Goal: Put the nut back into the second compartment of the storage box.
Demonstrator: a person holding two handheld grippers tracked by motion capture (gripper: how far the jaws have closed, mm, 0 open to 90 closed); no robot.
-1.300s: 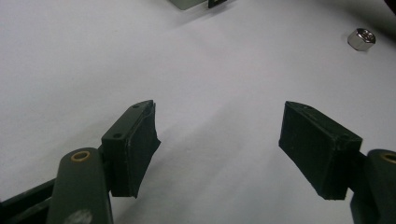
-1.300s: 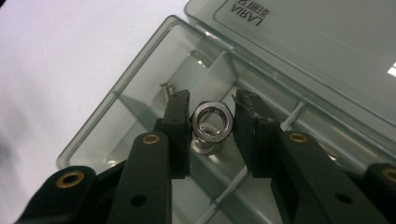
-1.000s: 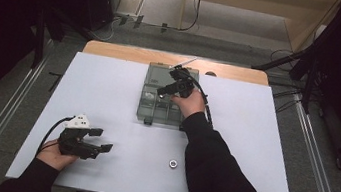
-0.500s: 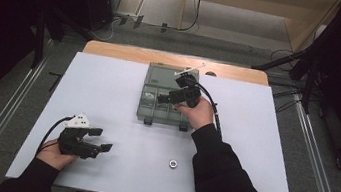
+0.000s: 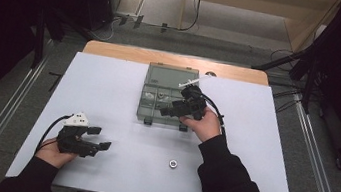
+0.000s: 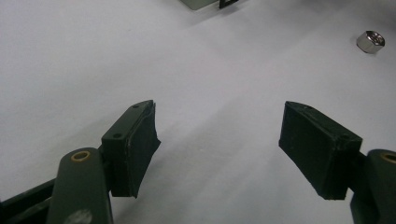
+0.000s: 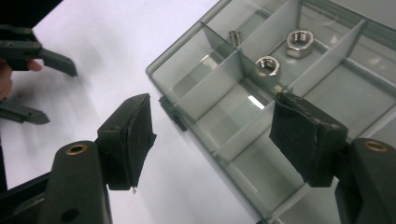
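While both tongs (image 5: 102, 138) (image 5: 169, 111) stood apart and empty, the right's having just opened over the box (image 5: 150, 100), the lower-centre nut (image 5: 173, 164) called for a centred, level approach.

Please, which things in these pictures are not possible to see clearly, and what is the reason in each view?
- Compartment box, right gripper view: its far and right parts are cut off by the picture's edges.
- Small part beside the two nuts, right gripper view: too small to tell its kind.
- Box contents, high view: partly hidden by the right gripper.
- Loose nut, high view: too small for detail.
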